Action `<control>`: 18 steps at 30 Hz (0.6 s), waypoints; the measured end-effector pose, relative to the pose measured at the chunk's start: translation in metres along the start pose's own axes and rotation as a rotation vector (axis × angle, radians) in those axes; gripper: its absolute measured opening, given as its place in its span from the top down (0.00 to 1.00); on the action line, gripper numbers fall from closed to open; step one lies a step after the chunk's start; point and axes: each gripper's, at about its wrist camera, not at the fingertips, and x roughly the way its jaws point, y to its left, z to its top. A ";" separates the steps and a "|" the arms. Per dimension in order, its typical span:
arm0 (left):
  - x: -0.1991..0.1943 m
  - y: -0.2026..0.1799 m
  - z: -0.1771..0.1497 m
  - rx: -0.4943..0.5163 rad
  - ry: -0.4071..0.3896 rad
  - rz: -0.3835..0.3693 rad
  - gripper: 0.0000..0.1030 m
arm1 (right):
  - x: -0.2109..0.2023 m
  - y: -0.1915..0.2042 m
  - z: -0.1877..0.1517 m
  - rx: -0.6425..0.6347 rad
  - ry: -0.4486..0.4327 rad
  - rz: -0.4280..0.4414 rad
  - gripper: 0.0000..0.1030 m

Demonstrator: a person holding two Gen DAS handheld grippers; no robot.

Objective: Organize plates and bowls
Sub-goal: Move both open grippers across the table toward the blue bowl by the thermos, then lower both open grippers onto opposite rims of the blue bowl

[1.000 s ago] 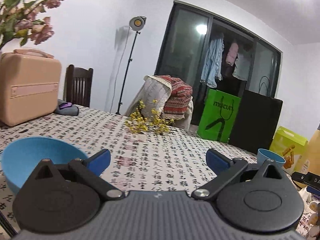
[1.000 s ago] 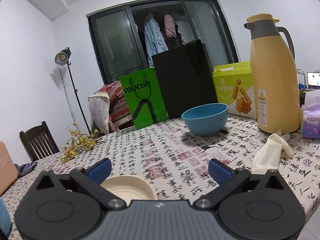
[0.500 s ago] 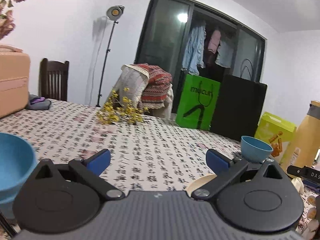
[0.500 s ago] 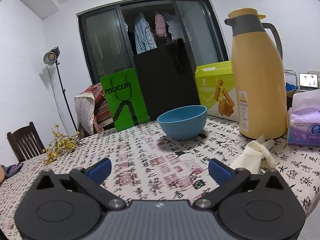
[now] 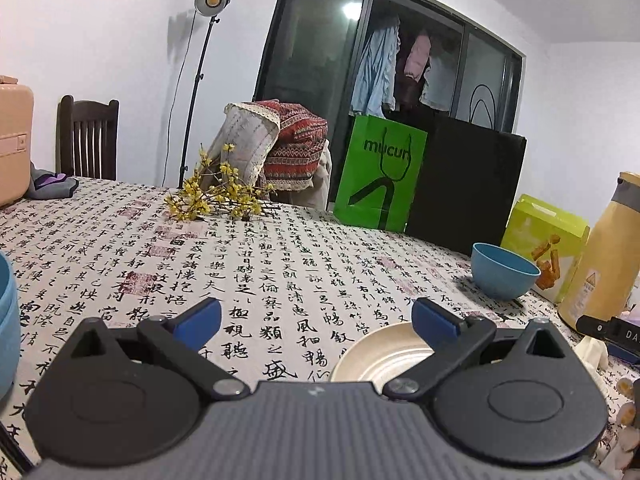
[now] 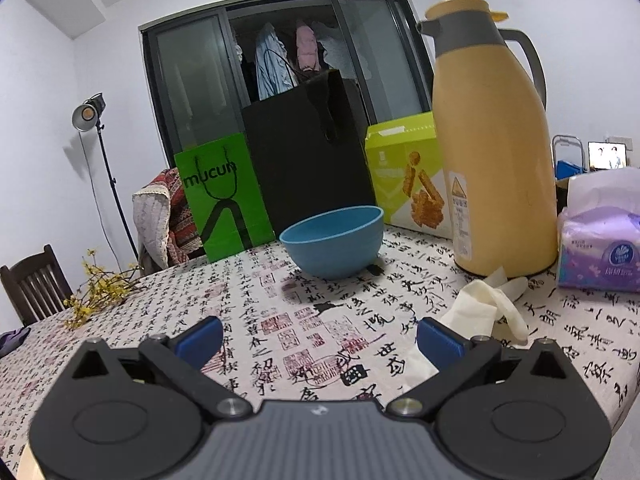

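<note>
Both views had swung right since the earlier frame. Right hand-held gripper (image 6: 320, 338), open and empty, faced the blue bowl (image 6: 333, 240) far on the surface (image 6: 280, 320); left hand-held gripper (image 5: 316, 320), open, hung by the cream plate (image 5: 380, 354). Straddling the bowl's rim squarely would likely grip best.

White walls, dark window (image 5: 320, 64), floor lamp (image 5: 212, 0).

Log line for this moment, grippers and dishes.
left gripper: open, empty | right gripper: open, empty | blue bowl: on table, ahead | cream plate: untouched
</note>
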 end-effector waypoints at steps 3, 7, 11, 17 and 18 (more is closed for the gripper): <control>0.002 -0.002 -0.001 0.006 0.006 0.002 0.00 | 0.005 -0.002 -0.003 0.004 0.010 0.001 0.00; 0.006 -0.006 -0.001 0.012 0.015 0.001 0.00 | 0.009 -0.002 -0.005 0.009 0.016 0.006 0.00; 0.009 -0.011 0.002 0.025 0.019 -0.004 0.00 | 0.013 -0.002 -0.004 0.007 0.016 0.010 0.00; 0.016 -0.029 0.013 0.064 0.026 -0.033 0.00 | 0.017 -0.005 0.004 0.004 0.011 0.005 0.00; 0.017 -0.032 0.015 0.067 0.027 -0.041 0.00 | 0.018 -0.006 0.006 0.007 0.011 0.004 0.00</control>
